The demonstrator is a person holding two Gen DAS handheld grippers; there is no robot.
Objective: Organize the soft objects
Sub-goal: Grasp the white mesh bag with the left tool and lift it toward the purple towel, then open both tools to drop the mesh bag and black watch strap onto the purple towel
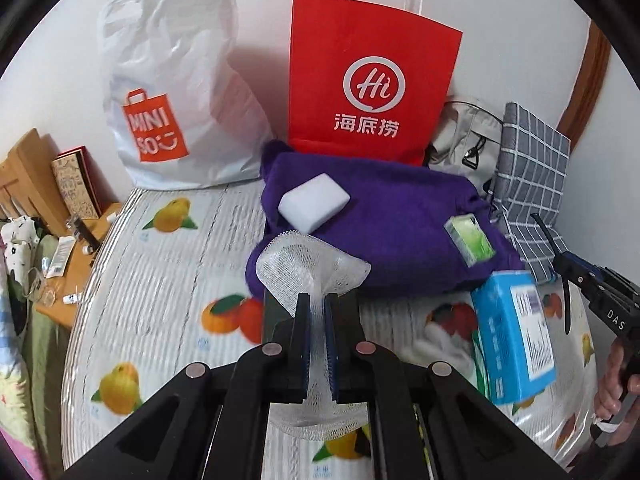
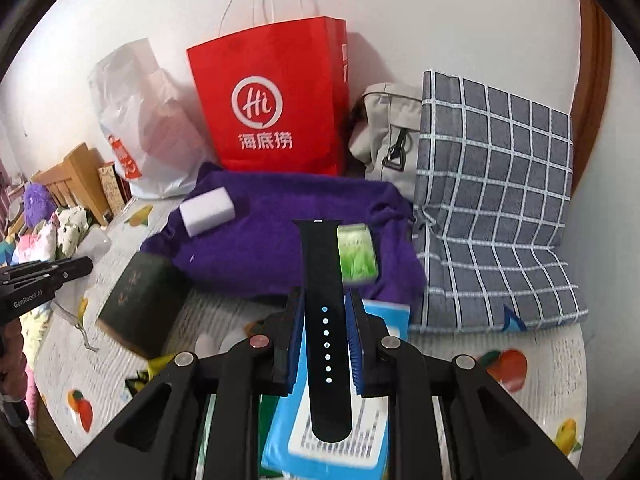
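Observation:
My left gripper [image 1: 318,300] is shut on a white foam net sleeve [image 1: 312,264], which fans out above the fingertips. My right gripper [image 2: 323,300] is shut on a black watch strap [image 2: 324,280] with a row of holes; the strap sticks up past the fingers. A purple towel [image 1: 400,224] [image 2: 272,240] lies folded on the fruit-print sheet [image 1: 160,272], bearing a white sponge block [image 1: 314,203] [image 2: 206,210] and a small green packet [image 1: 470,240] [image 2: 358,254]. The right gripper [image 1: 600,292] shows at the right edge of the left wrist view.
A red paper bag [image 1: 372,84] [image 2: 272,96] and a white plastic bag [image 1: 172,92] stand against the wall. A grey checked cushion [image 2: 496,200], a beige bag [image 2: 388,128], a blue box [image 1: 514,336] [image 2: 328,440] and a dark green book [image 2: 140,300] lie around the towel. A wooden bedside stand [image 1: 36,184] is at the left.

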